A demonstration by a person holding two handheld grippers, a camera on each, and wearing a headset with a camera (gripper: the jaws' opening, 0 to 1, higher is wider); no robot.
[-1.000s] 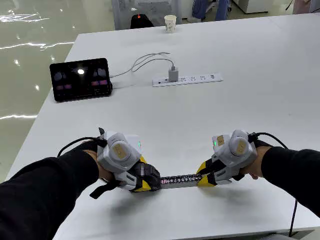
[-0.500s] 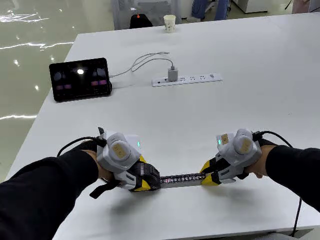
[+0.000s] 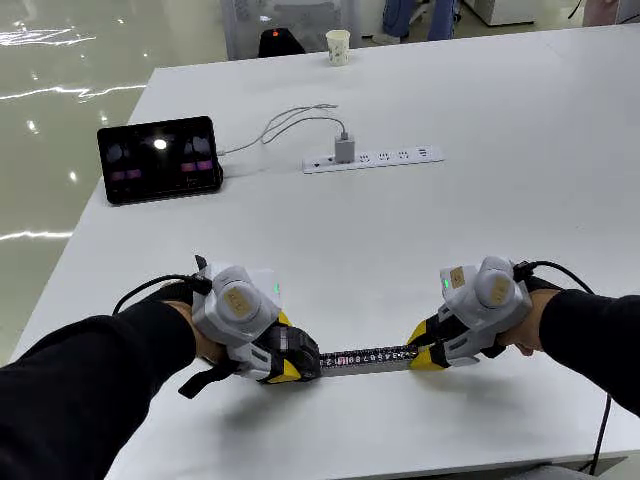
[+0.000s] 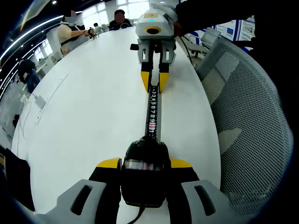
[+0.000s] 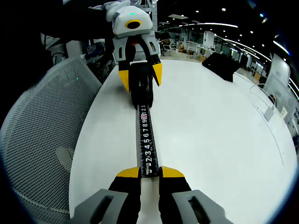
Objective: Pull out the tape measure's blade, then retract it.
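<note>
The left gripper is clamped on the black tape measure case, which rests near the front edge of the white table. The right gripper pinches the tip of the numbered yellow-edged blade, which spans a short stretch between them (the pull looks partly done, retraction not yet begun). Farther back on the table sit a dark tablet, a white power strip and a paper cup, and beside it is the glossy floor.

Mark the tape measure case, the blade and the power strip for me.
tape measure case [image 4: 145, 175]: left gripper view, middle of the black body between the jaws.
blade [image 5: 145, 140]: right gripper view, on the printed numbers midway along the exposed stretch.
power strip [image 3: 390, 157]: head view, white top right of the charger.
</note>
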